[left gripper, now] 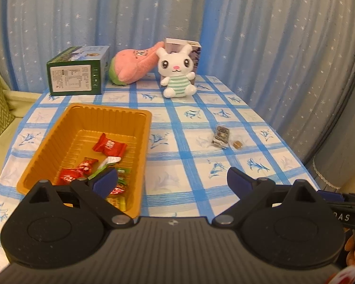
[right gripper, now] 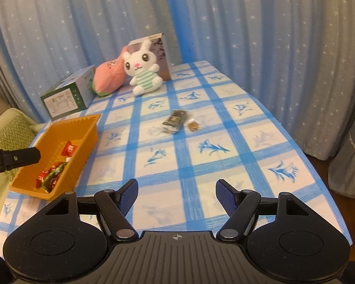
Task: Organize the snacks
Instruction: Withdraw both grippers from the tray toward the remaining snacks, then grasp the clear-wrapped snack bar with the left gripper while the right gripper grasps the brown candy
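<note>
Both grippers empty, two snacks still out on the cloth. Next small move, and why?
Probably ease the right gripper forward toward the dark wrapped snack. It and the small brown candy lie loose on the tablecloth, outside the orange tray; this gripper is open, empty and faces them.

A table [right gripper: 224, 156] under a blue-checked cloth carries everything; at its left an orange tray [left gripper: 47, 151] – wrapped candies inside; toward the middle a dark packet [right gripper: 174, 120] with a small brown candy [right gripper: 193, 126] just beside it; along the far edge a green box [left gripper: 77, 71], a pink plush [left gripper: 132, 64], a white bunny [left gripper: 177, 71], another box [right gripper: 162, 56] behind it.
</note>
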A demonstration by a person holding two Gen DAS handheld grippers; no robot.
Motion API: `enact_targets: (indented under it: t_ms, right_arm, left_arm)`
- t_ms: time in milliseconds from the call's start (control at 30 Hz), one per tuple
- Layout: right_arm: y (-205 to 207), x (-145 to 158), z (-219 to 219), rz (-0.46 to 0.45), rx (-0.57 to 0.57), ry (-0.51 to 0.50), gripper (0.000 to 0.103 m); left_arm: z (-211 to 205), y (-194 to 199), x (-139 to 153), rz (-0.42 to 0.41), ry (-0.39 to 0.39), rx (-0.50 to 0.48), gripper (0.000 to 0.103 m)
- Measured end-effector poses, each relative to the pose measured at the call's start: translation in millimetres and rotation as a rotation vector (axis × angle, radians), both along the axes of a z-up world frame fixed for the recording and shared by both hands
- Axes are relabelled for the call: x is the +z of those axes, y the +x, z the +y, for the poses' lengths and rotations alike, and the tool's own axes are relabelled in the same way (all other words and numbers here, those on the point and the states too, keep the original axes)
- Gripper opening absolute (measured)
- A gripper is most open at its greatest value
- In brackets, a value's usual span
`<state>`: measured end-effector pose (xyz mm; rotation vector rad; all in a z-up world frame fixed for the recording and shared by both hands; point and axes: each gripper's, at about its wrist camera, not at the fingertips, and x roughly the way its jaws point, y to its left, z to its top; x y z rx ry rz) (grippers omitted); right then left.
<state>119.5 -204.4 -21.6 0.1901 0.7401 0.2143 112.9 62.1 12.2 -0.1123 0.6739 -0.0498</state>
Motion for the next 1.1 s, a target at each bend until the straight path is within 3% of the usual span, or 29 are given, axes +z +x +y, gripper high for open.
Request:
enact_targets:
  t_ms: [167, 567, 1100]
  right_arm:
    - [1.2, 1.4, -9.6, -0.008, -0.017, 0.001, 0.072]
    - [27.0, -4.8, -31.0, -0.02, -0.032, -0.018, 0.072]
    - [132.0, -34.0, -46.8, -0.049, 0.05, -0.089, 0.072]
  left_arm:
    - [-21.6, 4.8, -3.9, -0.004, 0.069, -0.064, 0.098]
    - [-53.3, 41.0, -10.0, 0.039, 0.068, -0.163, 0.097]
    - [-70.9, 138.4, -38.2, 0.082, 0.099, -0.17, 0.097]
